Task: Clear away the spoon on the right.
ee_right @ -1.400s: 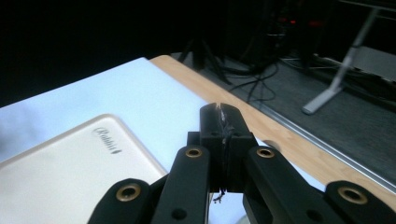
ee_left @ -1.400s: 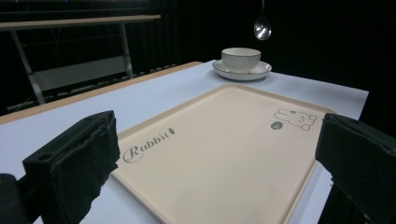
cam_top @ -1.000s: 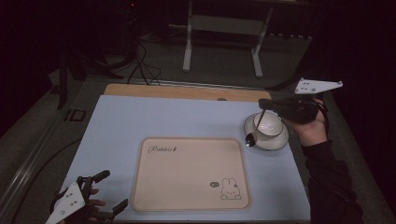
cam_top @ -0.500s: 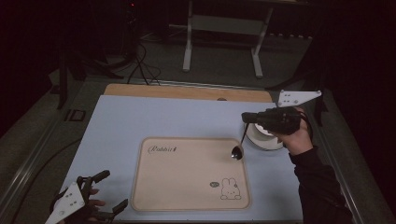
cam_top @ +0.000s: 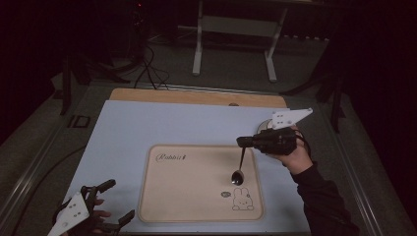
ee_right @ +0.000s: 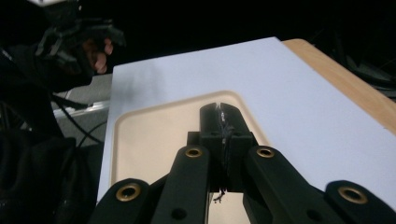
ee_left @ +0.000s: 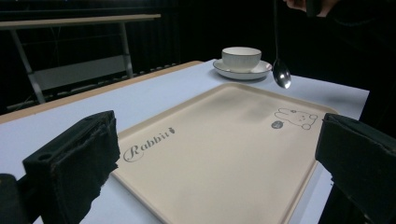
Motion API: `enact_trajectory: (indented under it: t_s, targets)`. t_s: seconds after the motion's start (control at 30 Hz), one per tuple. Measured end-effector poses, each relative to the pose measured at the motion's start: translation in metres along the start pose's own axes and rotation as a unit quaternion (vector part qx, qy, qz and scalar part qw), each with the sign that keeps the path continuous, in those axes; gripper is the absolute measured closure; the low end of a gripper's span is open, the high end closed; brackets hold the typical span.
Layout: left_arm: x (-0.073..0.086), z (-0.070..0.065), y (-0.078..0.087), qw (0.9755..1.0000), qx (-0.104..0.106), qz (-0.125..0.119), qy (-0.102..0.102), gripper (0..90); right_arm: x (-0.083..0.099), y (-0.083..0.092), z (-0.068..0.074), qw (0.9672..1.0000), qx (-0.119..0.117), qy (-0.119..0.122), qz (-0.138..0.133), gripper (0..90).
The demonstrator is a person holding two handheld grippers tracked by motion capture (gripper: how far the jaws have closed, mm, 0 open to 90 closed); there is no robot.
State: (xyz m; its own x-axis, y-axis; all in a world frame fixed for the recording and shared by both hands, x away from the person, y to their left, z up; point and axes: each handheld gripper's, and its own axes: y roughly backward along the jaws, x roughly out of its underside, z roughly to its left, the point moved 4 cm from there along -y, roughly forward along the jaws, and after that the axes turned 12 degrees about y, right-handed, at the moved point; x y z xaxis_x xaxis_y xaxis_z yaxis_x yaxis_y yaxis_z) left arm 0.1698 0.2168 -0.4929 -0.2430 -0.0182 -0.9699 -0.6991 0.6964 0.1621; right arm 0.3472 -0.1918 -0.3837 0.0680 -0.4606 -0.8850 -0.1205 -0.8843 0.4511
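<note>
A beige tray printed with "Rabbit" lies at the near middle of the table. My right gripper is shut on the handle of a metal spoon, which hangs bowl-down over the tray's right part. In the right gripper view its jaws are pressed together above the tray. The left gripper view has the spoon dangling in front of a white cup on its saucer. My left gripper rests open at the near left corner, nothing between its jaws.
A pale blue mat covers the table, with a wooden strip along its far edge. The saucer's rim peeks out behind my right gripper. A metal stand and cables are on the floor beyond the table.
My right gripper has carried the spoon from over the cup leftward, nearer and lower, so it now hangs over the tray. The left gripper has stayed put.
</note>
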Motion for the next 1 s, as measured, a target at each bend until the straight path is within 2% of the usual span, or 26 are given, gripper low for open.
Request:
enact_trajectory:
  t_s: [0.1, 0.13, 0.3, 0.33, 0.47, 0.5, 0.67, 0.7, 1.0]
  targets:
    - [0.000, 0.000, 0.000, 1.0000, 0.001, 0.000, -0.001, 0.0, 0.001, -0.003, 0.002, 1.0000, -0.004, -0.001, 0.000, 89.5]
    - [0.000, -0.001, 0.000, 1.0000, 0.000, 0.000, -0.002, 0.0, 0.004, -0.010, 0.006, 0.9999, -0.009, 0.002, 0.007, 89.5]
    - [0.000, 0.000, 0.001, 1.0000, -0.001, 0.000, -0.001, 0.0, 0.010, -0.019, 0.011, 0.9997, -0.021, 0.001, 0.011, 89.5]
    - [0.000, 0.000, 0.001, 1.0000, -0.001, 0.000, -0.002, 0.0, 0.012, -0.024, 0.015, 0.9994, -0.034, -0.004, 0.005, 89.5]
    - [0.000, -0.001, 0.000, 1.0000, -0.001, 0.001, -0.002, 0.0, 0.014, -0.028, 0.019, 0.9991, -0.043, -0.004, 0.003, 89.5]
    - [0.000, -0.001, 0.000, 1.0000, -0.001, 0.001, -0.002, 0.0, 0.017, -0.034, 0.025, 0.9986, -0.052, -0.007, 0.005, 89.5]
    - [0.000, 0.000, 0.000, 1.0000, -0.001, 0.001, -0.002, 0.0, 0.023, -0.045, 0.033, 0.9977, -0.066, -0.007, 0.012, 89.4]
    - [0.000, -0.001, 0.000, 1.0000, 0.000, 0.001, -0.002, 0.0, 0.026, -0.051, 0.036, 0.9970, -0.075, -0.010, 0.014, 89.5]
    - [0.000, -0.001, 0.000, 1.0000, 0.000, 0.002, -0.002, 0.0, 0.030, -0.060, 0.041, 0.9956, -0.092, -0.017, 0.001, 89.4]
